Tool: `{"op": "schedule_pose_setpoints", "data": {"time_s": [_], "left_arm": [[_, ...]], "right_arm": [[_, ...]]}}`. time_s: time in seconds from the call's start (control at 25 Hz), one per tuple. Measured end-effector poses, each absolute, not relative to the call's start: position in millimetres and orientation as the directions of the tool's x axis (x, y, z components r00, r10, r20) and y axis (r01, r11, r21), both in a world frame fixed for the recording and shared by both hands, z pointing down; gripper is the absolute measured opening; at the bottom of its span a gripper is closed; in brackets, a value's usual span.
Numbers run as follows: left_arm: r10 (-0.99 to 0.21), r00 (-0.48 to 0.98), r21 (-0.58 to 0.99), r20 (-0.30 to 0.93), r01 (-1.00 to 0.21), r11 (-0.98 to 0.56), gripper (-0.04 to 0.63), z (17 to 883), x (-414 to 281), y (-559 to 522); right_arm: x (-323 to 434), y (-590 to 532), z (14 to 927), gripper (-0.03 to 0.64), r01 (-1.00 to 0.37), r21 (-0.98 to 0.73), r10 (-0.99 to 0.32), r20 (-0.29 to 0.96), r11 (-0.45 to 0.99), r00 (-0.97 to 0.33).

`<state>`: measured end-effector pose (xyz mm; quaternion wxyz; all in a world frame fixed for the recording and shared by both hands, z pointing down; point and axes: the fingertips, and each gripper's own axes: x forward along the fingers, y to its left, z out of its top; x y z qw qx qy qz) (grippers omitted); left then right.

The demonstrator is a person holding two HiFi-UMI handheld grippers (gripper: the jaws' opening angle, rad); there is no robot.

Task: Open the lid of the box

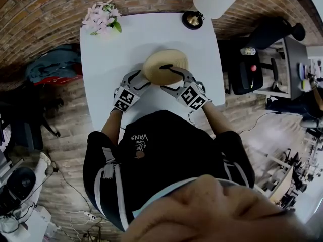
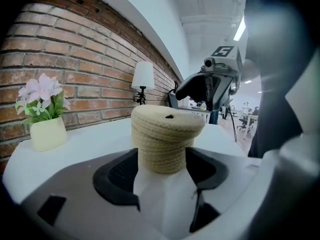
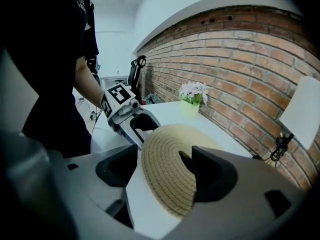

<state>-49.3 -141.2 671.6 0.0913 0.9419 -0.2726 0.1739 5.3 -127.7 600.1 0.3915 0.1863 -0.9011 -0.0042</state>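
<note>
The fingers (image 2: 117, 176) of the left gripper (image 1: 142, 82) stood spread wide, released, on either side of the woven rope box (image 2: 162, 154) without pressing it. The right gripper (image 1: 170, 79) was likewise wide apart, with the round lid (image 3: 165, 179) between its fingers (image 3: 215, 176) but nothing gripped. The box sat mid-worktop (image 1: 151, 34), close before the person, its lid apparently still seated, so the step looked like setting the grip: next, the left fingers would need to clamp the body while the right closed on the lid's rim and lifted
</note>
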Motion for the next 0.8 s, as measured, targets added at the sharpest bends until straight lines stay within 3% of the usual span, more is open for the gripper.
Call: {"op": "schedule_pose_setpoints", "data": {"time_s": [0.2,0.8], "left_arm": [[-0.480,0.793,0.078,0.375,-0.543,-0.836,0.310,672,-48,-143],[-0.463,0.803,0.038,0.376,-0.512,-0.858,0.318,683,-41,-148]], "right_arm": [[4,-123,616,0.336,-0.235,0.144,-0.256,0.785,0.961,-0.564],[9,-127,652,0.350,-0.013,0.116,-0.114,0.935,0.993,-0.336]]}}
